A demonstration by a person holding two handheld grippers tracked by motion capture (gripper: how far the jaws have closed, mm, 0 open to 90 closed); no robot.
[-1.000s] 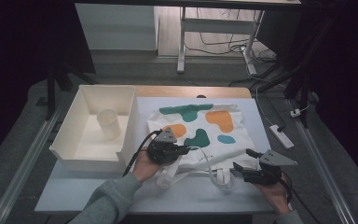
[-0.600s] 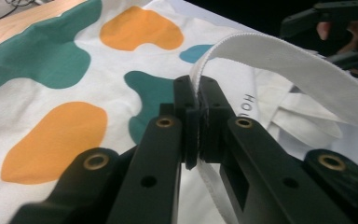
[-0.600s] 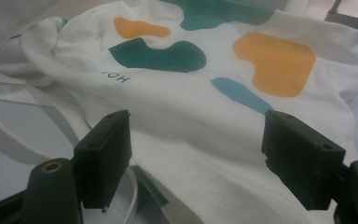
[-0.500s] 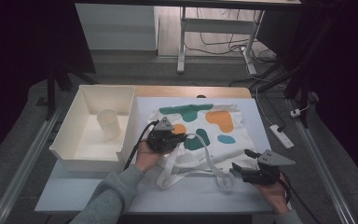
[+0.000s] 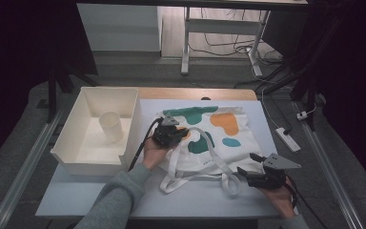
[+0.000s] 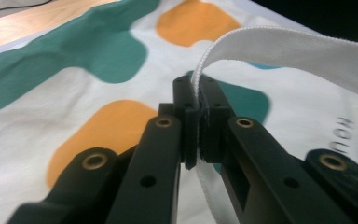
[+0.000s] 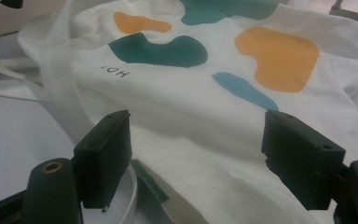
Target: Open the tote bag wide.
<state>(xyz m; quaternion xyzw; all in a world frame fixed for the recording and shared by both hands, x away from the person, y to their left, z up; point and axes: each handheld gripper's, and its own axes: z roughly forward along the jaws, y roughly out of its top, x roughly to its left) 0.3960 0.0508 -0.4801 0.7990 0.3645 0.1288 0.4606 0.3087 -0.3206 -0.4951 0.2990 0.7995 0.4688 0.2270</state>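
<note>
A white tote bag [image 5: 219, 138] with teal, orange and blue blotches lies flat on the table, its two white straps trailing toward the front edge. My left gripper [image 5: 183, 132] hovers over the bag's left half and is shut on one white strap [image 6: 279, 44], which arches away to the right between the jaws. My right gripper [image 5: 248, 164] is at the bag's front right corner, open, its jaws spread wide over the white cloth [image 7: 200, 130]. A loop of the other strap [image 5: 231, 183] lies just left of the right gripper.
A white open box [image 5: 76, 148] sits at the table's left with a white cup [image 5: 111, 126] standing inside it. Bare white tabletop [image 5: 100, 195] runs along the front. A power strip [image 5: 287, 139] lies off the right edge.
My left gripper has carried the strap away from the front edge up over the bag's printed panel, pulling the strap into a long loop. The right gripper has barely moved.
</note>
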